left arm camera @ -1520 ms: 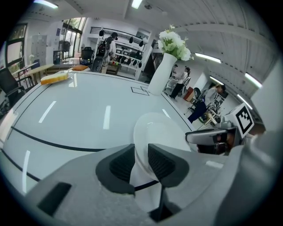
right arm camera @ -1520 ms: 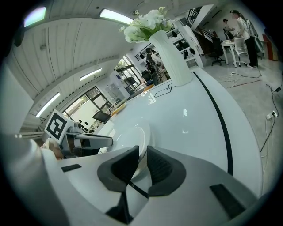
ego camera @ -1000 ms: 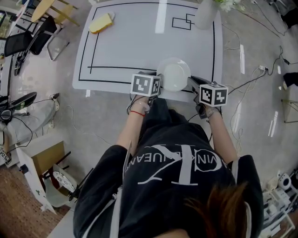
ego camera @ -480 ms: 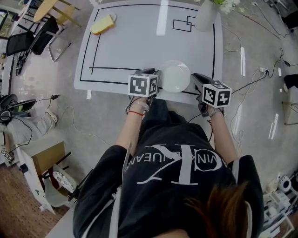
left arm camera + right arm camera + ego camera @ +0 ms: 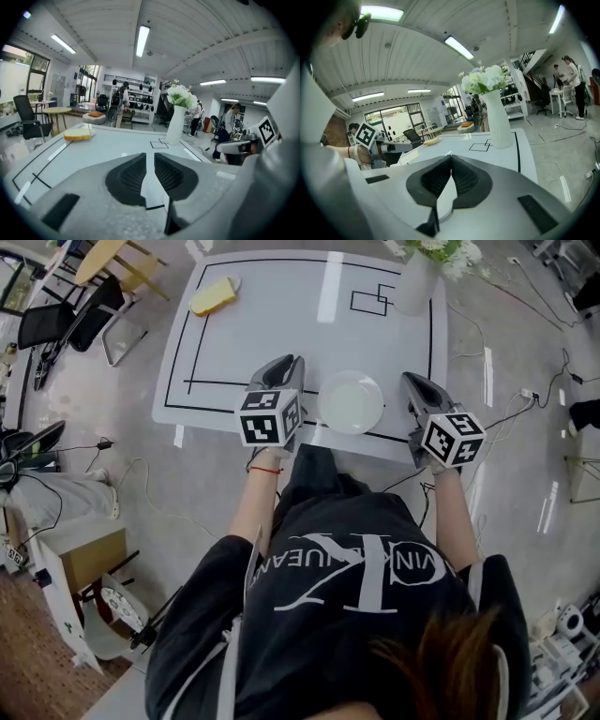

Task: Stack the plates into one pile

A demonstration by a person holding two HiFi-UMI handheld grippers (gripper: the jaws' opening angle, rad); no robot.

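A single white plate (image 5: 352, 401) lies at the near edge of the white table (image 5: 272, 334); I cannot tell whether it is one plate or a pile. My left gripper (image 5: 287, 366) hovers just left of the plate, apart from it. In the left gripper view its jaws (image 5: 150, 155) are closing, with a narrow gap and nothing between them. My right gripper (image 5: 413, 382) hovers to the right of the plate. In the right gripper view its fingertips (image 5: 451, 157) meet, shut on nothing.
A yellow slice of bread (image 5: 212, 294) sits at the table's far left corner. A white vase with flowers (image 5: 416, 276) stands at the far right. Black lines mark the tabletop. Chairs (image 5: 56, 324) and cables lie on the floor around.
Both grippers have risen from beside the plate and drawn away from it to either side. The right jaws have shut and the left jaws have narrowed. The plate has stayed put.
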